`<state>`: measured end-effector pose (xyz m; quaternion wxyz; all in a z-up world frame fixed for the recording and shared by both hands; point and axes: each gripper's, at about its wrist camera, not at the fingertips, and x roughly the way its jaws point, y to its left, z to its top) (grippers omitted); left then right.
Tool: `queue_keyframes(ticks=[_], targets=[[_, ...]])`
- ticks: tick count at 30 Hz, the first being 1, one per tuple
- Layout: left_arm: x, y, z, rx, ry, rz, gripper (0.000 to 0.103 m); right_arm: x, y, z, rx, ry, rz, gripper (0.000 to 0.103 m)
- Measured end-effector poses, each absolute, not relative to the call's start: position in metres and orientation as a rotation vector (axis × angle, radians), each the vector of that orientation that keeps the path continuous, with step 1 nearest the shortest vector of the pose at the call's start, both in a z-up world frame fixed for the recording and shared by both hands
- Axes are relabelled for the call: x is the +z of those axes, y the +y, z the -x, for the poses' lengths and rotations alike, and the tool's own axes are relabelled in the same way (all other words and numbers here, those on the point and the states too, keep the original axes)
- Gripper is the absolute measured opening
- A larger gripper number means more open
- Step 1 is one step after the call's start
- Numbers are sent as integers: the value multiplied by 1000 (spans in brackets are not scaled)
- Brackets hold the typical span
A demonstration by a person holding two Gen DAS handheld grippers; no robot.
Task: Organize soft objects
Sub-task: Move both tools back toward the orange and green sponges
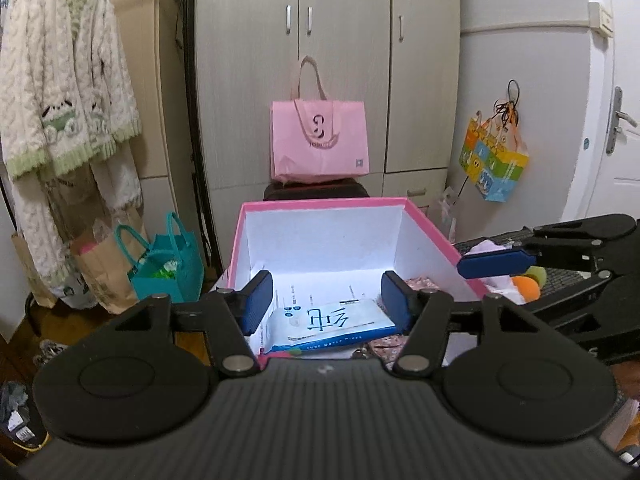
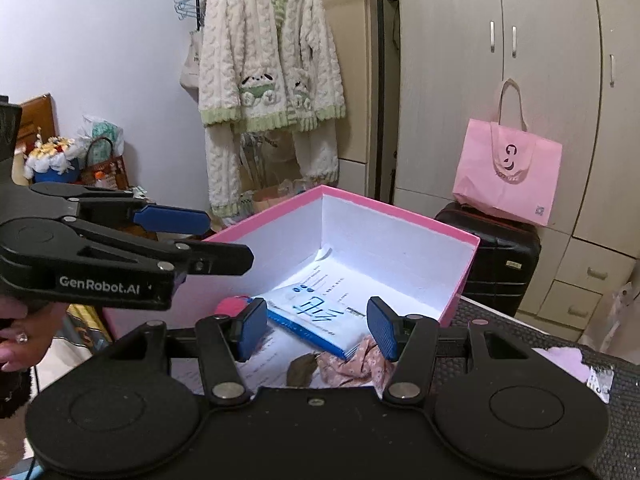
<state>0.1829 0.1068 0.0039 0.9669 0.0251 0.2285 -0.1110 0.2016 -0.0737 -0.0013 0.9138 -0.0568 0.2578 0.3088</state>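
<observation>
Wardrobe doors (image 1: 344, 60) fill the background. Mid-frame sits the pink box (image 1: 320, 202), holding a wipes pack (image 1: 340, 324) and floral cloth (image 2: 356, 364). Both the left gripper (image 1: 326, 304) and right gripper (image 2: 316, 328) hover above it, fingers spread and empty. Likely between placements; next comes fetching the orange ball (image 1: 526, 288) at right.
</observation>
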Motion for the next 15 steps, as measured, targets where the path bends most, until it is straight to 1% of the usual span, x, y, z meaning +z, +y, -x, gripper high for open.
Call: queue_keyframes(ticks=[2,11,15], targets=[[8,106,-175,-222,438,-67,60,2,-77,-195,642,534,109,61],[21,99,-147,-204,430,-112,61,18,-91,-163,671,514,99,61],[30,95,-131,-231,425,-113,63,27,-96,-145,670,492,117,61]])
